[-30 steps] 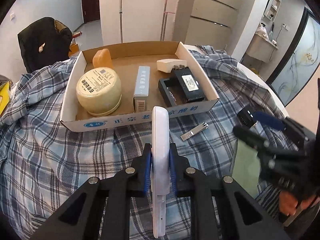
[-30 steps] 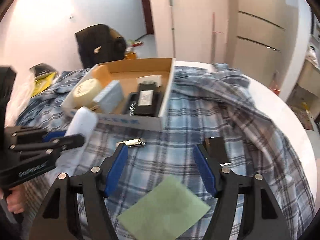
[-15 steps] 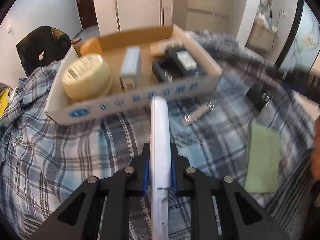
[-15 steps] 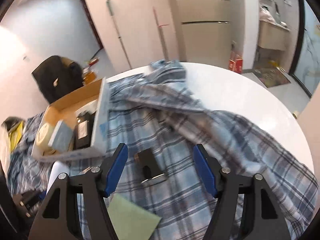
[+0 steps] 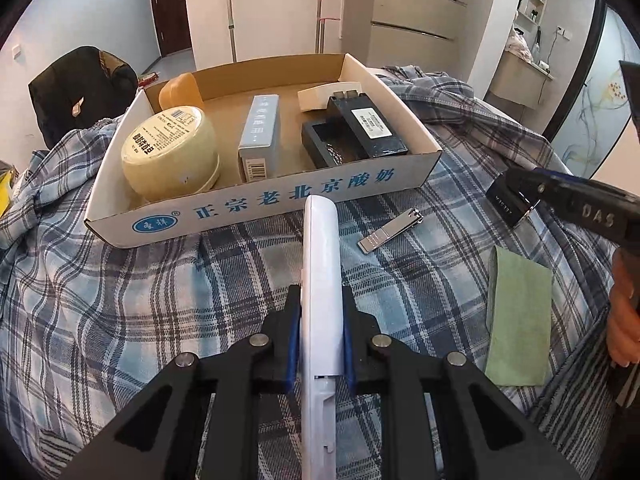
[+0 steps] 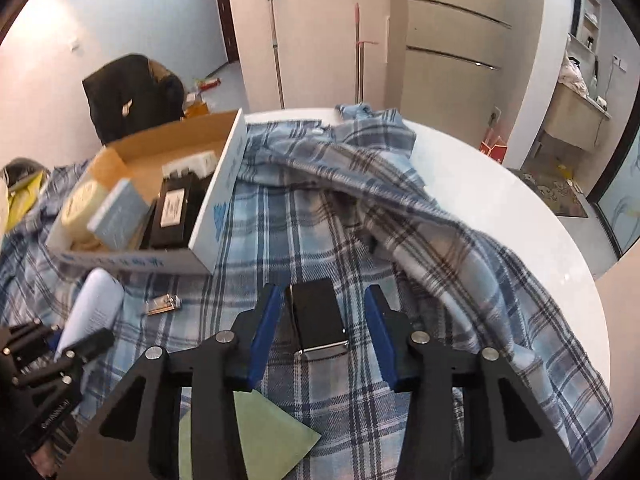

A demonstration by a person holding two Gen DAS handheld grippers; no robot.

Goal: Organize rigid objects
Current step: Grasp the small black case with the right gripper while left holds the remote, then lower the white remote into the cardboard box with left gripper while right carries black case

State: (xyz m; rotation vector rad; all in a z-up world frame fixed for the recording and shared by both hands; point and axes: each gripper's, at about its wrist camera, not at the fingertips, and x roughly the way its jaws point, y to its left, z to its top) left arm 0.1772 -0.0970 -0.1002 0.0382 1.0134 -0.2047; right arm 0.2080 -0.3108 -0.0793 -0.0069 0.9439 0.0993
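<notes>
My left gripper [image 5: 320, 320] is shut on a long white remote-like object [image 5: 321, 280], held just in front of the cardboard box [image 5: 256, 208]. The box holds a round yellow tub [image 5: 170, 156], a pale blue carton [image 5: 260, 136], a black case [image 5: 356, 132] and a white plug [image 5: 324, 94]. My right gripper [image 6: 320, 312] is open, its fingers on either side of a small black block with a metal edge [image 6: 318, 318] lying on the plaid cloth. A metal nail clipper [image 5: 390, 230] lies on the cloth near the box.
A green cloth [image 5: 520, 316] lies on the plaid shirt [image 6: 360, 208] that covers the round white table [image 6: 520, 208]. The table edge curves to the right. A dark chair [image 6: 132, 92] stands behind the box. The left gripper also shows in the right wrist view [image 6: 60, 344].
My right gripper has swung right and come down around the small black block. My left gripper keeps hold of the white object near the box front.
</notes>
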